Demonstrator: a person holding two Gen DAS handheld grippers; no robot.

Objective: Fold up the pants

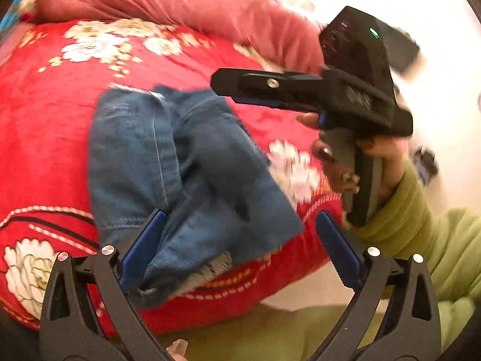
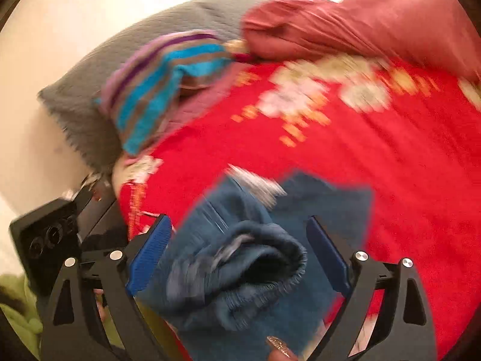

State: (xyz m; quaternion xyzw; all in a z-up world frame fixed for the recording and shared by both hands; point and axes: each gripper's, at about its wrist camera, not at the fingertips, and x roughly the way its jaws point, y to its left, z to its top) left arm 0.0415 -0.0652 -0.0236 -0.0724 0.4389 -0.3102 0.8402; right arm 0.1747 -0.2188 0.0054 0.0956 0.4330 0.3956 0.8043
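Pants point(image 1: 180, 165) bunched, blue denim, frayed hems

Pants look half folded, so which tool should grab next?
Probably the left tool: its open fingers already straddle the blue denim pants at their near edge, while the right tool is raised above the red floral blanket.

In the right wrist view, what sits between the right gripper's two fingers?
The elastic waistband of the blue pants, bunched between the open right gripper, apparently untouched by the pads.
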